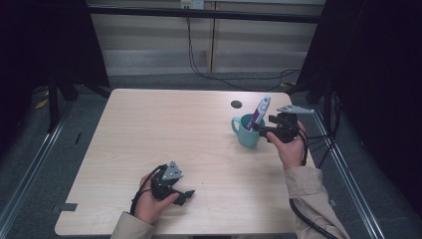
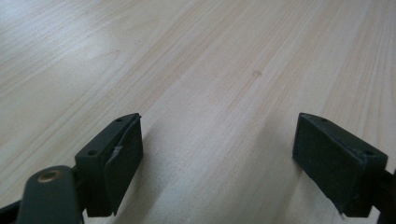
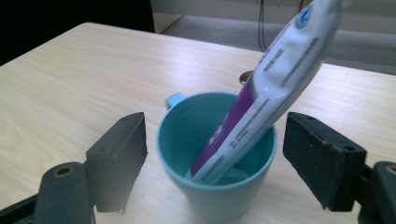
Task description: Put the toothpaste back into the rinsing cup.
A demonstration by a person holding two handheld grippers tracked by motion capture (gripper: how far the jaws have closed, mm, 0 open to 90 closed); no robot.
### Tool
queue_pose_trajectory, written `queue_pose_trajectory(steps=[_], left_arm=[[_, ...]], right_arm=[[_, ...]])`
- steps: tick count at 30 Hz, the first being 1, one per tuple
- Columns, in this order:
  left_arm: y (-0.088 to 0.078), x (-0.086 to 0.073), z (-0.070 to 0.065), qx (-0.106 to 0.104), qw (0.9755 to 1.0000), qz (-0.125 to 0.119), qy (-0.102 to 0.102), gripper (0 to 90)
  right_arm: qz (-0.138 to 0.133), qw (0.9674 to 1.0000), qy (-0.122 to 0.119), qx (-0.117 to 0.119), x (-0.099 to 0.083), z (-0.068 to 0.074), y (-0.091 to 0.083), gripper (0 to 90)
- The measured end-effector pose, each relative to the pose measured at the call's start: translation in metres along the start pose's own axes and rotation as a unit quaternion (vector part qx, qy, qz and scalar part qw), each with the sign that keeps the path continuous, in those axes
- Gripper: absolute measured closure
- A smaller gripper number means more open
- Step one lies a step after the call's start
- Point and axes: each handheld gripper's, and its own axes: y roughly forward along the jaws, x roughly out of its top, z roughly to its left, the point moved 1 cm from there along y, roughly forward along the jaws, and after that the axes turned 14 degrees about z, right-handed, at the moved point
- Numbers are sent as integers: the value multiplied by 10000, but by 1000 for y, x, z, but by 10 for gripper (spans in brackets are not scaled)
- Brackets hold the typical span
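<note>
One light wood table (image 1: pixel 149 144), round dark hole (image 1: pixel 236 104) near far right edge.
Two hand-held grippers. Left gripper (image 2: pixel 217 154) low over bare wood at near edge, jaws spread, nothing between them. Right gripper (image 3: pixel 215 158) just beside mug, jaws spread wide either side of it, pads clear of rim.
One teal mug (image 3: pixel 217 186), upright, far right of table, handle pointing away from right gripper.
One white-and-purple tube (image 3: pixel 266 88), standing tilted inside mug, leaning on rim, top sticking well above.
</note>
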Motion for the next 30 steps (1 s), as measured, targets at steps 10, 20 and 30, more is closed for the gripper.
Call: queue_pose_trajectory(steps=[10, 20, 30], left_arm=[[0, 0, 0, -31, 10000, 2, 7, 158], [0, 0, 0, -32, 10000, 9, 17, 158], [0, 0, 0, -32, 10000, 9, 15, 158]], right_arm=[[153, 9996, -208, 97, -6, 10, -11, 195], [307, 9987, -316, 242, -22, 18, -19, 191], [380, 9980, -397, 317, -39, 21, -30, 192]])
